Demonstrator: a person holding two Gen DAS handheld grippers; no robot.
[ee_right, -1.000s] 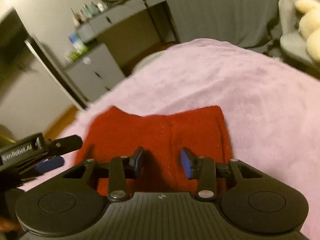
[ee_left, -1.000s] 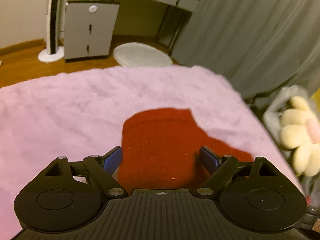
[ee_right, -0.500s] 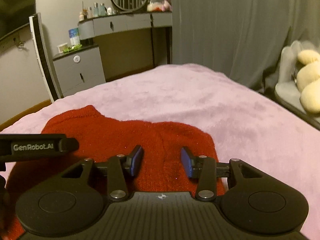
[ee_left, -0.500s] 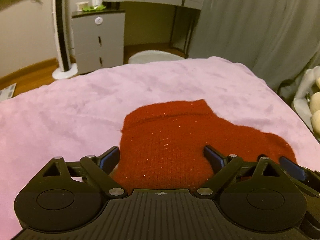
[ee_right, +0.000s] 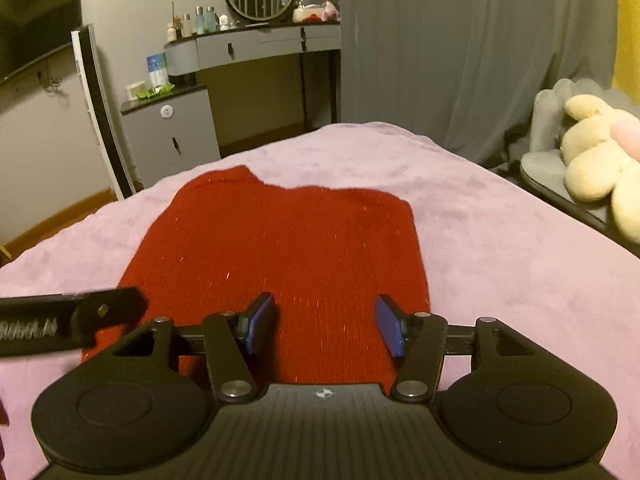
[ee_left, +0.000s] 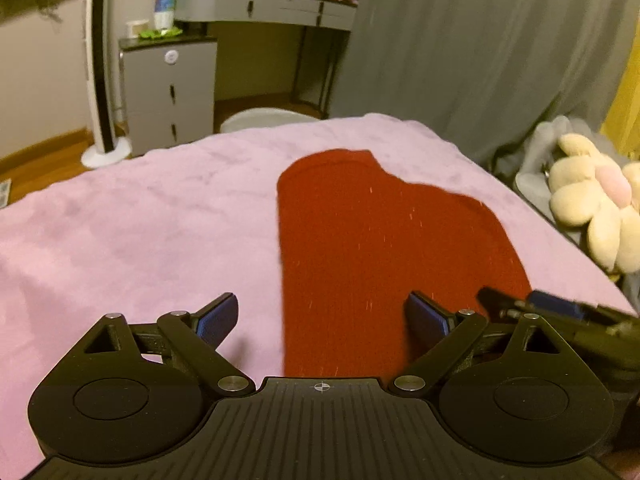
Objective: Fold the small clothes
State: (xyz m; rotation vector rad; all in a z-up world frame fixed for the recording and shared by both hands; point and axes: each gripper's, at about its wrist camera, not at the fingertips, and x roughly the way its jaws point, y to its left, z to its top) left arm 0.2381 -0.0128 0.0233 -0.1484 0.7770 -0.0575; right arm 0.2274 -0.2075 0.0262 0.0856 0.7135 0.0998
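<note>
A red knitted garment [ee_left: 384, 248] lies flat and folded on the pink blanket [ee_left: 152, 216]. My left gripper [ee_left: 323, 318] hovers open over the garment's near left edge, one pad above the blanket and the other above the red knit. In the right wrist view the same garment [ee_right: 280, 248] spreads ahead. My right gripper [ee_right: 326, 326] is over its near right part, its jaws opening with only flat cloth below them, nothing pinched. The right gripper's tip shows at the left wrist view's right edge; the left gripper's finger [ee_right: 80, 316] shows at the right wrist view's left edge.
A plush toy [ee_left: 592, 200] sits on a grey chair right of the bed. Beyond the bed's far edge are a grey drawer cabinet [ee_left: 168, 96], a tower fan [ee_left: 98, 64], a dressing table [ee_right: 256, 44] with a round mirror, a white rug and a grey curtain [ee_right: 460, 48].
Both grippers pulled back toward me, so more of the garment shows ahead. The right gripper's jaws widened. The left gripper shifted left and now straddles the garment's left edge.
</note>
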